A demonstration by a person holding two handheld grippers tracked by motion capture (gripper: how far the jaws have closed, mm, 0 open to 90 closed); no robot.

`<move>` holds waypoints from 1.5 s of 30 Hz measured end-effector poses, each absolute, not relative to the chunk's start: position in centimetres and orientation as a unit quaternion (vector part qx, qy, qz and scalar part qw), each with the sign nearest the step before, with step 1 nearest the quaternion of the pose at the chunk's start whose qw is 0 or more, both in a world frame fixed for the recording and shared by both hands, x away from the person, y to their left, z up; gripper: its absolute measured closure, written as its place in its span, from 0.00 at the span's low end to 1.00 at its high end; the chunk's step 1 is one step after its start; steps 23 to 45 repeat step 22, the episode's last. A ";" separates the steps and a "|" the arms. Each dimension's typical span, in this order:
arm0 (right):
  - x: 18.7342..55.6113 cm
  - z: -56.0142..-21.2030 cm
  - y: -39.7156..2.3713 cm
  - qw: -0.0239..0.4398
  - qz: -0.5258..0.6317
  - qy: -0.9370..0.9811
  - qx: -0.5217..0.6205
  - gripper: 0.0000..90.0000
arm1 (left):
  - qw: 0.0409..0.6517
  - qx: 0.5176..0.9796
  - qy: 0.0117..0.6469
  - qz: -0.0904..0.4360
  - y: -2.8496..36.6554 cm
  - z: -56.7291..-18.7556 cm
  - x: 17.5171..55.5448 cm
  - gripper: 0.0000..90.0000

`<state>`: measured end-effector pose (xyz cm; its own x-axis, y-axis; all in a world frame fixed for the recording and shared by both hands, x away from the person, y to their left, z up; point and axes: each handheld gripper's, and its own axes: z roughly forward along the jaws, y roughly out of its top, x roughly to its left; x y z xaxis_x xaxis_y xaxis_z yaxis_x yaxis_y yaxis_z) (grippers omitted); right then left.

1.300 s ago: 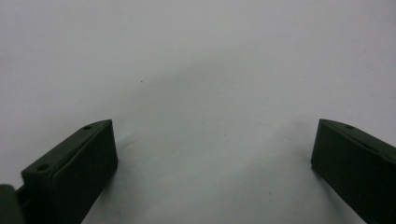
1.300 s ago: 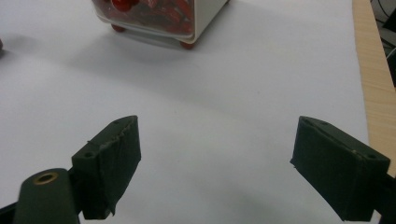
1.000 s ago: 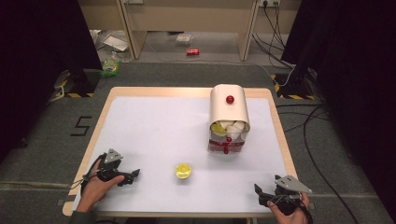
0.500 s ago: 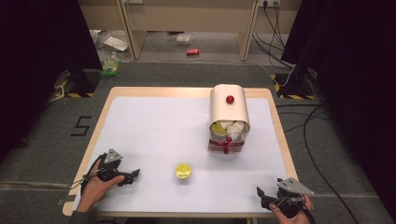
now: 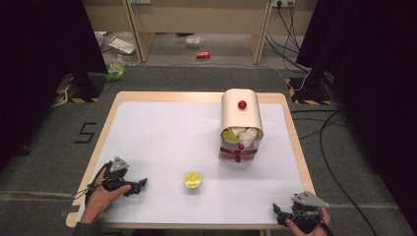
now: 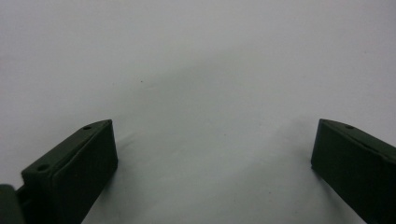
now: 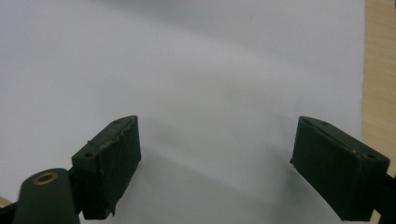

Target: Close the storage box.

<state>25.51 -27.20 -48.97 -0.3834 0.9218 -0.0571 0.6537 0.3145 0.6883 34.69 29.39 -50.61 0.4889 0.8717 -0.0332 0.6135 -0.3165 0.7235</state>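
Observation:
A cream container (image 5: 241, 115) with a rounded lid and a red knob (image 5: 242, 104) stands on the white table (image 5: 167, 132), right of centre. Its open front shows yellow and white pieces (image 5: 239, 135) inside. A small yellow object (image 5: 193, 180) lies alone near the front middle. My left gripper (image 5: 139, 185) rests at the front left, pointing right toward it, a hand's length away. My right gripper (image 5: 277, 211) sits at the front right corner. The left gripper view has the left gripper (image 6: 212, 158) open over bare white surface. The right gripper (image 7: 215, 158) is also open with nothing between its jaws.
The table's wooden edge (image 7: 379, 70) runs along the right of the right gripper view. Cables (image 5: 339, 147) lie on the grey floor to the right of the table. A red can (image 5: 202, 54) and litter lie on the floor beyond the far edge.
My right gripper has slid back a little toward the near edge of the table. The left gripper and the objects have stayed put.

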 end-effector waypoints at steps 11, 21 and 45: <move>25.7 -49.2 -27.4 0.212 0.298 0.767 0.528 0.16 | 0.347 0.790 0.470 0.186 29.4 -50.6 34.7 0.00; 25.7 -49.2 -27.4 0.211 0.299 0.767 0.528 0.16 | 0.347 0.790 0.470 0.186 29.4 -50.6 34.7 0.00; 25.7 -49.2 -27.4 0.212 0.298 0.767 0.527 0.16 | 0.347 0.790 0.470 0.186 29.4 -50.6 34.7 0.00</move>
